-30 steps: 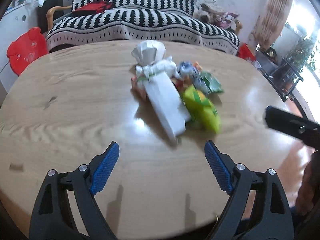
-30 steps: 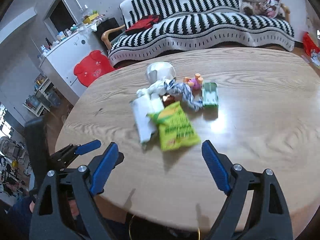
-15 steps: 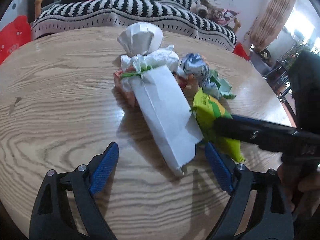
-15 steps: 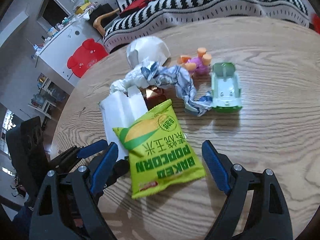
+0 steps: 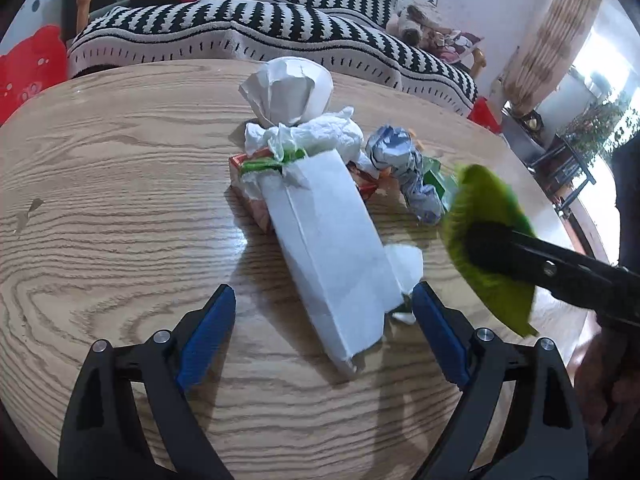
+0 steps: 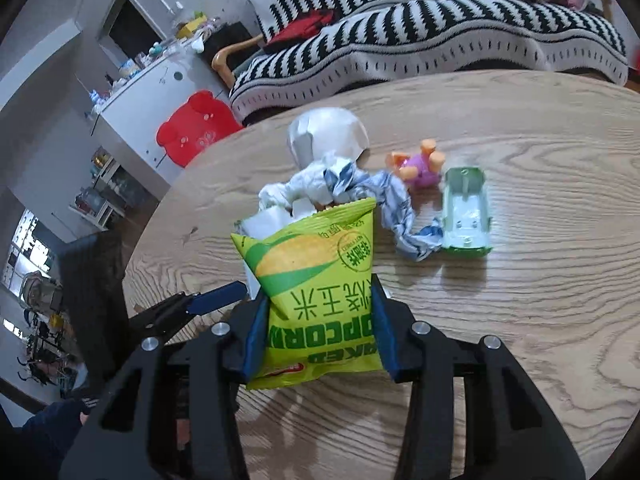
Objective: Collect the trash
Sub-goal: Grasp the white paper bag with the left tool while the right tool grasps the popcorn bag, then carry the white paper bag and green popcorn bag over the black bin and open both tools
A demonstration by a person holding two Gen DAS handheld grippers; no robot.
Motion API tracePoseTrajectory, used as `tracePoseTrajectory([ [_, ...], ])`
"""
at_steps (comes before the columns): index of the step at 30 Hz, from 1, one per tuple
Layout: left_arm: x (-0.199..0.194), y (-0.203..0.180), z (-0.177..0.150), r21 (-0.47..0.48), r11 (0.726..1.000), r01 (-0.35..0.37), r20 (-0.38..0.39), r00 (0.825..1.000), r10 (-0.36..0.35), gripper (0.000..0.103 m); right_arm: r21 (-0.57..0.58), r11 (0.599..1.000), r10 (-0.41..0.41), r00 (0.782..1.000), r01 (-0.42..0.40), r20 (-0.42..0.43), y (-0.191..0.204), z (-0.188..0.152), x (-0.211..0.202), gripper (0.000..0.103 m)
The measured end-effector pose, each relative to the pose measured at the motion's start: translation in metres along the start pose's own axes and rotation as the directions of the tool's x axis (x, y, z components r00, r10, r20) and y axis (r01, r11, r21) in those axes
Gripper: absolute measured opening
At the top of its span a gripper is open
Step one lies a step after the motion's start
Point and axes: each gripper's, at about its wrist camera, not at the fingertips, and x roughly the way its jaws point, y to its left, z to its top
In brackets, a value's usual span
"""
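Note:
A pile of trash lies on the round wooden table [image 5: 100, 208]. A long white carton [image 5: 328, 248] lies lengthwise with its near end between the blue pads of my open left gripper [image 5: 320, 328]. Behind it are crumpled white tissue [image 5: 316, 136], a crushed white paper cup [image 5: 288, 92] and a blue-white crumpled wrapper [image 5: 404, 164]. My right gripper [image 6: 318, 320] is shut on a green popcorn bag [image 6: 316, 280] and holds it lifted off the table; the bag also shows blurred in the left wrist view [image 5: 492, 240].
A small pink toy [image 6: 420, 164] and a green toy car body [image 6: 466, 212] lie right of the pile. A striped sofa [image 5: 260, 32] stands behind the table, a red stool [image 6: 192, 128] to the left. My left gripper's finger [image 6: 216, 300] shows beside the bag.
Both grippers moved in toward the pile. My right gripper closed on the popcorn bag and lifted it. My left gripper came to straddle the carton's near end.

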Motion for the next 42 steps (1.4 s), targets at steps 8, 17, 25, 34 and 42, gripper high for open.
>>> tracePoseTrajectory([
  [8, 0.012, -0.006, 0.01, -0.041, 0.999, -0.015, -0.006, 1.0, 0.014, 0.054, 0.042, 0.998, -0.045, 0.999, 0.045, 0.01, -0.017, -0.004, -0.011, 0.045],
  [17, -0.027, -0.005, -0.004, -0.013, 0.999, -0.035, 0.022, 0.999, 0.035, 0.035, 0.042, 0.996, -0.085, 0.996, 0.084, 0.017, -0.026, -0.021, -0.035, 0.045],
  [25, -0.078, -0.01, -0.052, 0.056, 0.998, -0.032, 0.015, 0.999, 0.031, 0.012, 0.039, 0.993, -0.111, 0.994, 0.11, 0.018, -0.009, -0.052, -0.063, 0.045],
  [34, -0.126, -0.02, -0.118, 0.14, 0.989, -0.045, 0.001, 0.999, 0.046, 0.012, -0.005, 0.996, -0.091, 0.996, 0.091, -0.011, 0.028, -0.116, -0.093, 0.045],
  [42, -0.153, -0.033, -0.202, 0.205, 0.979, 0.017, -0.079, 0.997, -0.001, 0.012, -0.063, 0.994, -0.095, 0.987, 0.087, -0.131, 0.053, -0.192, -0.091, 0.045],
])
